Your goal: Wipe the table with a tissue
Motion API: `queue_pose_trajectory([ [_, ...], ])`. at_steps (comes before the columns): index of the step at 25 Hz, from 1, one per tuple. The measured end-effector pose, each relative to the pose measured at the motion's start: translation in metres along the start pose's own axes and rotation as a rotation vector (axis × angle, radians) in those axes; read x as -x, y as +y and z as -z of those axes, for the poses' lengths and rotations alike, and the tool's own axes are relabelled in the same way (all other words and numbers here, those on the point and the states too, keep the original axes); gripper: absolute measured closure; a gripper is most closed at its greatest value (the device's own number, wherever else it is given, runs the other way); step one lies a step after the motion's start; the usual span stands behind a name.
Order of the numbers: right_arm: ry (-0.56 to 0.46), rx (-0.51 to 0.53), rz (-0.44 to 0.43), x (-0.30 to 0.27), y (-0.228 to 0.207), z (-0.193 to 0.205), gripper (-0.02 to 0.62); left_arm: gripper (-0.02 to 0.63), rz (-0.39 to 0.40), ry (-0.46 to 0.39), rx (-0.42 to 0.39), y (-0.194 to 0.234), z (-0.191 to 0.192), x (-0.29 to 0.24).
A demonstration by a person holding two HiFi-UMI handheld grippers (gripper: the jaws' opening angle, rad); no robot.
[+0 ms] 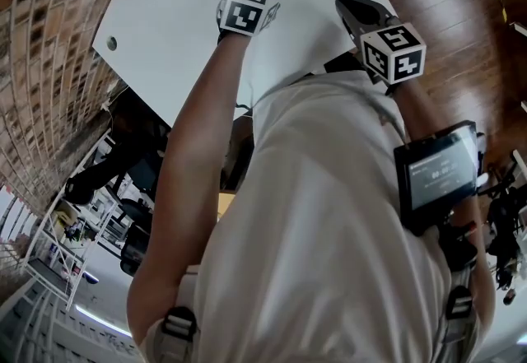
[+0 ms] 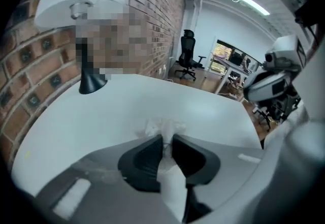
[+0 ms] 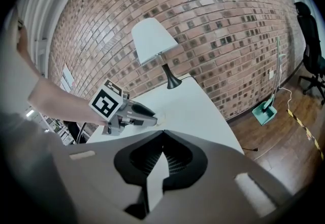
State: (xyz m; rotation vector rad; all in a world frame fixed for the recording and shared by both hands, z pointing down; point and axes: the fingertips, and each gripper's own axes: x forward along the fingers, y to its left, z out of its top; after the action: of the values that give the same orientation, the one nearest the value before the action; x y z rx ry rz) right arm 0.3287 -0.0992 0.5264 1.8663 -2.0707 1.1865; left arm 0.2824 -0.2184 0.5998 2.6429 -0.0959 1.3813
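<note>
Left gripper (image 2: 167, 140) is down on the white table (image 2: 152, 98), jaws clamped on a crumpled white tissue (image 2: 163, 127), and the wad is pushed out ahead of the tips onto the tabletop. Over to the right, the right gripper (image 3: 162, 134) hovers above the table, jaw tips together with nothing between them. A lamp (image 3: 152, 40) stands on the table by the brick wall (image 3: 228, 25).

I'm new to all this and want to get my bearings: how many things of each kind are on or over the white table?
grippers: 2, left gripper and right gripper
tissue: 1
lamp: 1
total: 4
</note>
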Motion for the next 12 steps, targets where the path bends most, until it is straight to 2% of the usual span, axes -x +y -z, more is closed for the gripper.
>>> queue_pose_trajectory([
  [3,-0.002,0.009,-0.011,-0.001,0.003,-0.002,0.588,0.537,0.047,0.051,-0.047,-0.016,0.016,0.007],
  [6,-0.001,0.013,-0.02,-0.003,0.005,-0.002,0.588,0.537,0.059,0.076,-0.025,-0.008,0.034,0.018],
  [8,0.003,0.013,-0.022,-0.003,0.006,-0.001,0.588,0.537,0.033,0.078,0.028,0.012,0.045,0.029],
  [12,0.008,0.011,-0.017,-0.001,0.004,0.003,0.588,0.537,-0.082,0.057,0.132,0.07,0.058,0.045],
])
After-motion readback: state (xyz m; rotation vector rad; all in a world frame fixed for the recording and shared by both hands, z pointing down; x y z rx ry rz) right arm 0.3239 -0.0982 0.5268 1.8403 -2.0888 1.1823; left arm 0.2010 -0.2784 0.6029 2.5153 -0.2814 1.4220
